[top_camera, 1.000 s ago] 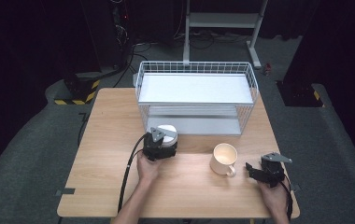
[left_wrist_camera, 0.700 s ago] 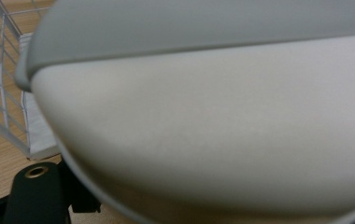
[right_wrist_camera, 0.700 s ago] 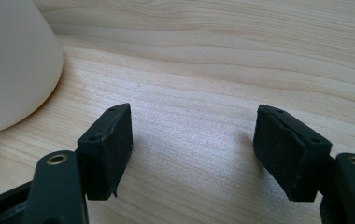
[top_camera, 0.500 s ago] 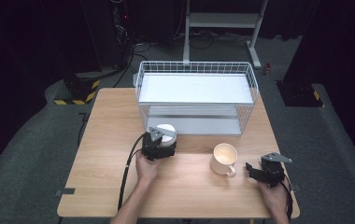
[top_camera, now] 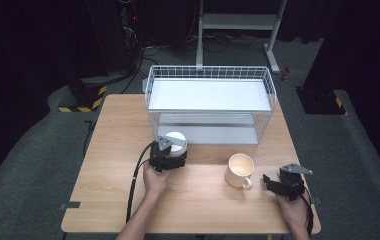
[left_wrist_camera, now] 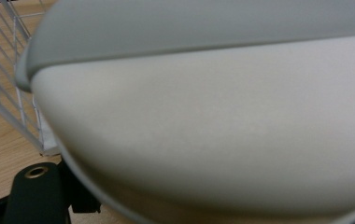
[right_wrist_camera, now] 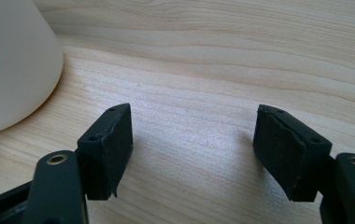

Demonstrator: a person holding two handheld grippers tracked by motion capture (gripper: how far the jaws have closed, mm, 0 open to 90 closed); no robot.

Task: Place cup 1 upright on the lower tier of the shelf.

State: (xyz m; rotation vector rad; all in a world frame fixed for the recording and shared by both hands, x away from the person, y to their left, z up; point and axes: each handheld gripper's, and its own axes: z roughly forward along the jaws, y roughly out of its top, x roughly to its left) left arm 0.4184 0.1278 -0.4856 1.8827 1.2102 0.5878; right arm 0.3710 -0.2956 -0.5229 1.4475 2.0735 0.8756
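The left gripper [top_camera: 170,152] grips a white bowl [top_camera: 176,142] on the table [top_camera: 113,165], just in front of the wire rack [top_camera: 210,107]. The right gripper [top_camera: 273,182], jaws apart and empty, rests near the mug [top_camera: 240,170], right of that rack's front.

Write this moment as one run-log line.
left hand-held gripper: at round white bowl | right hand-held gripper: open, empty | cream ceramic mug: upright
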